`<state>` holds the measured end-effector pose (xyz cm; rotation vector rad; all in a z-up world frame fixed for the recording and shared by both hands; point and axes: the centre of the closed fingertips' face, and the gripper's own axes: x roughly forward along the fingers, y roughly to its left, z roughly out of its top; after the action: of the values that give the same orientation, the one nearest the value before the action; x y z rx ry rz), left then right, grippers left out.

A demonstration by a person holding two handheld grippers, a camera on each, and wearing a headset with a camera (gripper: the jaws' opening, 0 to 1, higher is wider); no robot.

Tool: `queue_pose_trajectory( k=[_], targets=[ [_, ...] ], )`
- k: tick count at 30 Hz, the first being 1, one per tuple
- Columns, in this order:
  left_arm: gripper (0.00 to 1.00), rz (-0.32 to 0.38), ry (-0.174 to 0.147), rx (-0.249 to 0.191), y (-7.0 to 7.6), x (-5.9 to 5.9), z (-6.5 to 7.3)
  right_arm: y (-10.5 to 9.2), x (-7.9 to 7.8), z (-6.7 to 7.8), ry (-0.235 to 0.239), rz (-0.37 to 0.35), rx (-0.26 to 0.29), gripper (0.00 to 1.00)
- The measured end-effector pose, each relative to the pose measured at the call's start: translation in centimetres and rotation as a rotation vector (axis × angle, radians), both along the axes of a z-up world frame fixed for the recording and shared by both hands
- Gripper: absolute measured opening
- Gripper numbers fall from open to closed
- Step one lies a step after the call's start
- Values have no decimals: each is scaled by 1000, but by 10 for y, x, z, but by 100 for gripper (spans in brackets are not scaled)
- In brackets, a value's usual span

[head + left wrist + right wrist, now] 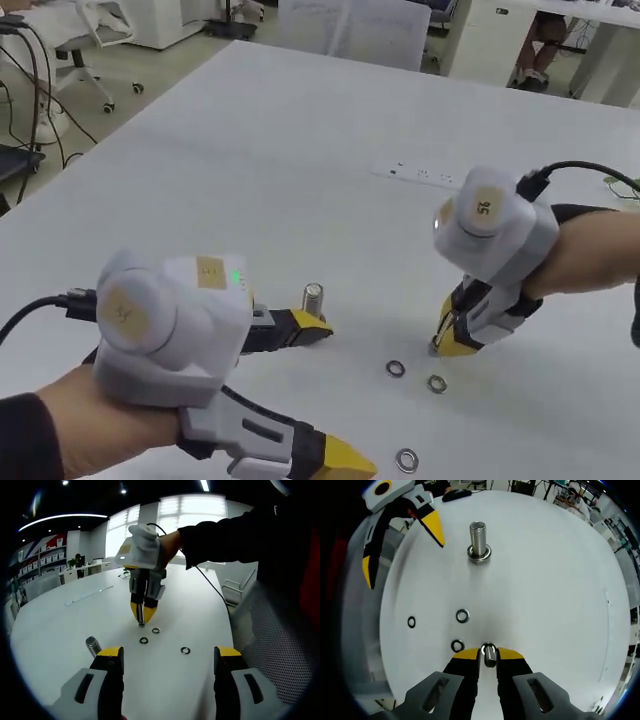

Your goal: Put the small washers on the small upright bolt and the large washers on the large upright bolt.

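1. Right tongs [489,652]: jaws drawn almost together around the small bolt [490,656], which stands upright between the tips. They look clamped on it. In the head view these tongs point straight down at the desk [300,150].
2. Left tongs [168,652]: jaws wide apart and holding nothing, lying low over the desk.
3. Large bolt [479,540]: upright with its axis vertical, and one washer [479,555] already around its base. It stands just beside the far jaw tip of the left tongs in the head view.
4. Three loose washers lie flat on the desk between the two tongs: first washer [396,369], second washer [437,383], third washer [406,460].
5. Key relation: the third washer is just beside the near jaw tip of the left tongs. The first and second washers are near the right tongs, to one side of the small bolt. Judgement: the empty left tongs suit the third washer.
6. Washer sizes cannot be sorted from these views.
7. Writing: a round label on the right tongs' housing carries two digits, possibly "56", not certain.
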<state>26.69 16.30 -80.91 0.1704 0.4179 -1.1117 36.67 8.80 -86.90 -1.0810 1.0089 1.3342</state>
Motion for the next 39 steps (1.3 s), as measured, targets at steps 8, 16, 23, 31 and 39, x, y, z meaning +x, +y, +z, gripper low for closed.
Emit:
queue_pose_trajectory(
  k=[8, 16, 23, 31, 39],
  targets=[
    [73, -1, 2, 1, 0, 0, -1, 0, -1, -2, 2, -5, 0, 15],
    [73, 3, -1, 1, 0, 0, 0, -1, -2, -3, 10, -7, 6, 20],
    [73, 3, -1, 0, 0, 0, 0, 2, -6, 7, 33, -28, 38, 29],
    [73, 3, -5, -2, 0, 0, 2, 10, -8, 21, 34, -19, 75, 34],
    [73, 3, -10, -3, 1, 0, 5, 24, -13, 30, 24, 17, 90, 35]
  ],
)
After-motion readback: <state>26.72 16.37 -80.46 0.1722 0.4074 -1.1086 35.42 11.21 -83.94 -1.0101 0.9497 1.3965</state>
